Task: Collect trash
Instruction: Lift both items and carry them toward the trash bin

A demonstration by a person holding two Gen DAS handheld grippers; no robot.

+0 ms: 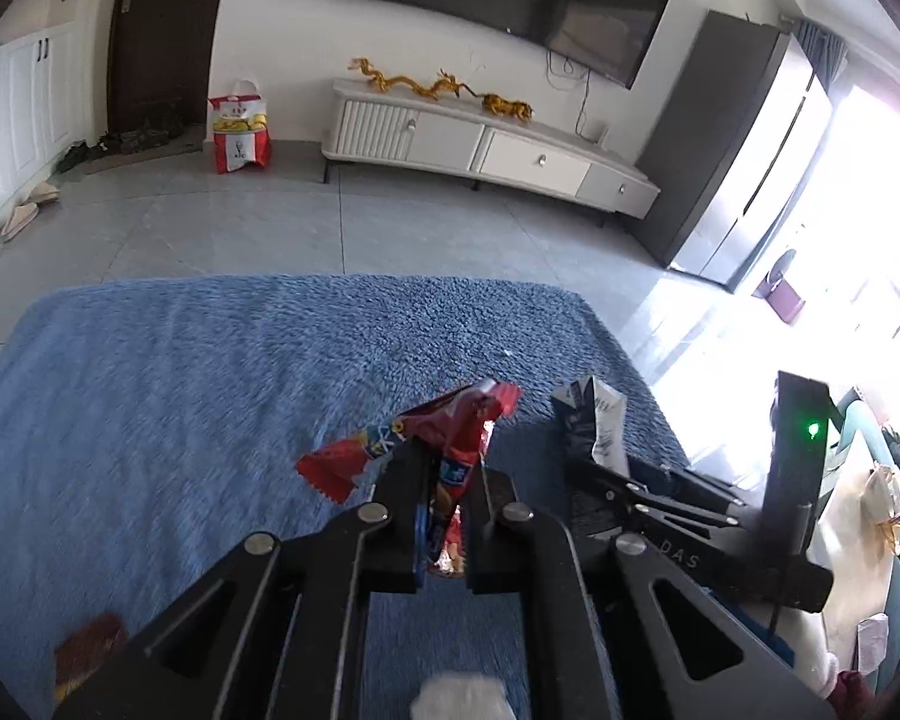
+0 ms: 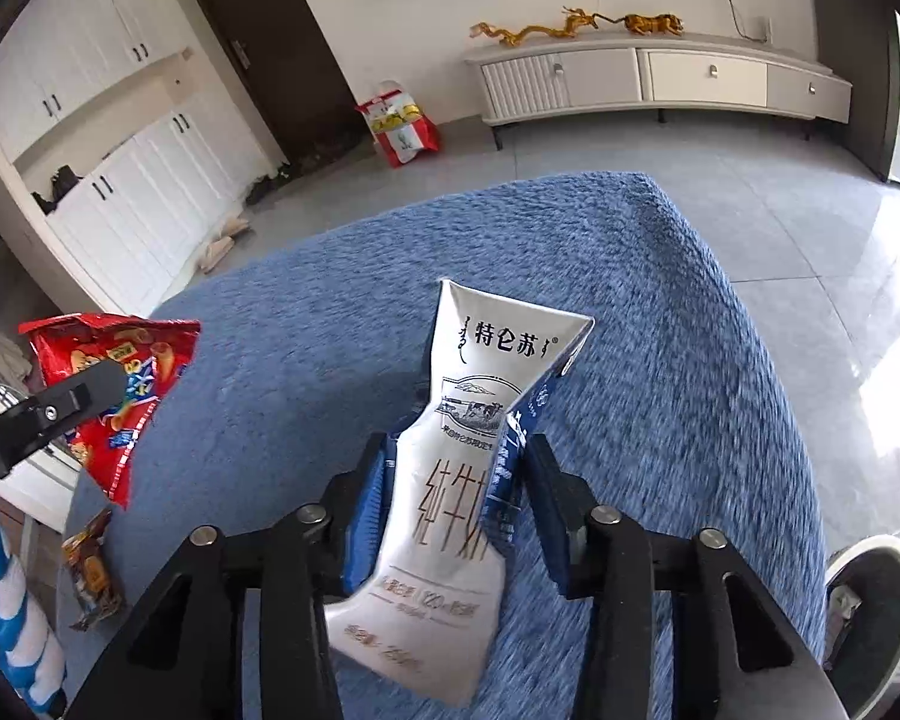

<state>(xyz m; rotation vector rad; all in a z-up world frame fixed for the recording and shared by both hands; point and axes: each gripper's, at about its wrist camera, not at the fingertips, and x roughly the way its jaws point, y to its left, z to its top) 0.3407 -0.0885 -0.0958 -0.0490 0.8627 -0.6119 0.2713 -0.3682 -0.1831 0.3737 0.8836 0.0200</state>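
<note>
Crushed milk carton (image 2: 450,480) clamped in right hand-held gripper (image 2: 456,480); red snack wrapper (image 1: 450,450) pinched in left hand-held gripper (image 1: 450,480), above blue rug (image 1: 210,390).

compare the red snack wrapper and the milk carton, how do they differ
The red snack wrapper is thin, crinkled film, pinched in the left claw; the milk carton is stiffer white and blue board, squashed in the middle, between the fingers of the right claw. The wrapper is bright red with snack pictures; the carton bears printed characters and a cow scene. Both are held up over the blue rug.
</note>
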